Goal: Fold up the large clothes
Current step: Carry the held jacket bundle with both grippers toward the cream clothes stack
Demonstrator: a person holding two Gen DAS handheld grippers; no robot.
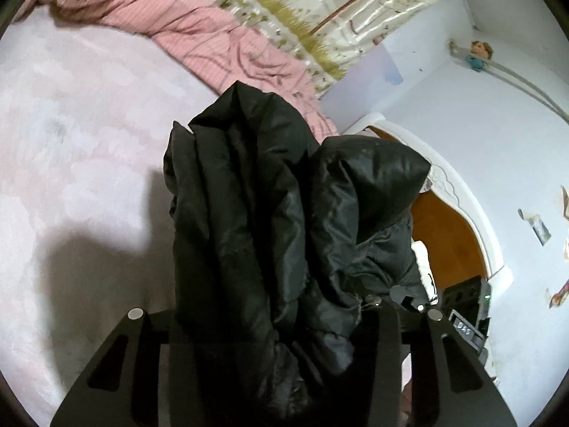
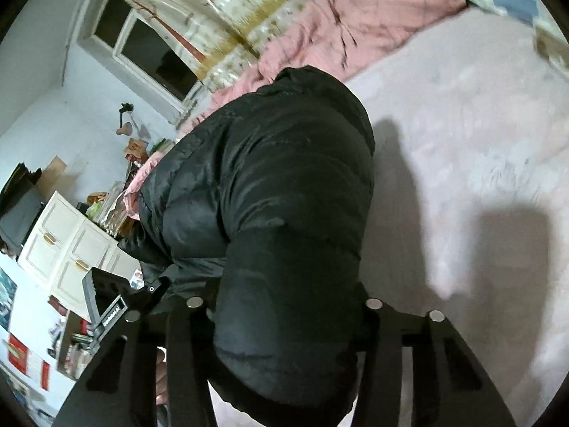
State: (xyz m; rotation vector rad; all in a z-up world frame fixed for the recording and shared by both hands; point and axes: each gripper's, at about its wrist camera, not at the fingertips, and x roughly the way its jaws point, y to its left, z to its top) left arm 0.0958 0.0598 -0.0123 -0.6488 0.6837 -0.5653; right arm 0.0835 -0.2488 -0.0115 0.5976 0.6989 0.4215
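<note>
Left gripper (image 1: 274, 313) and right gripper (image 2: 284, 306): jaws clamped.

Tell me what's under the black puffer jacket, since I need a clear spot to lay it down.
Beside and beyond the black puffer jacket lies a pale pink bed cover with the jacket's shadow on it. The patch directly beneath is hidden by the jacket itself.

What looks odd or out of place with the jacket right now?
The black puffer jacket is bunched in thick uneven folds in both tongs, left and right, not flat on the pink bed. No damage visible.
</note>
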